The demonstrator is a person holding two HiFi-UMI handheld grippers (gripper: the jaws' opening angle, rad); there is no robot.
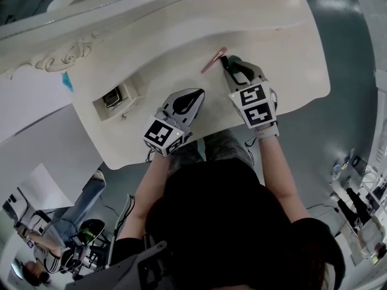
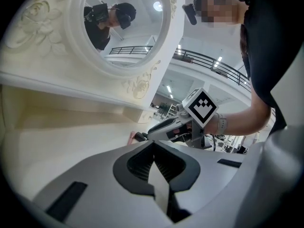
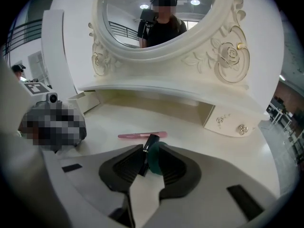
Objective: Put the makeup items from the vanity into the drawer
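Observation:
A thin pink makeup stick (image 1: 213,60) lies on the white vanity top (image 1: 157,53); in the right gripper view the pink stick (image 3: 142,135) rests just beyond my jaws. My right gripper (image 3: 151,156) stands a little open low over the top. A slim black tube (image 3: 146,152) and a round teal item (image 3: 155,159) sit between its pads, and I see no clear squeeze on either. From the head view the right gripper (image 1: 228,62) is beside the stick's near end. My left gripper (image 1: 192,95) is shut and empty, nearer the front edge. The open drawer (image 1: 100,109) is to its left.
The oval mirror (image 3: 161,18) in its carved frame rises at the back. A raised shelf with a small knobbed drawer front (image 3: 232,122) runs under it on the right. The vanity's front edge (image 1: 199,135) is close to the person's body.

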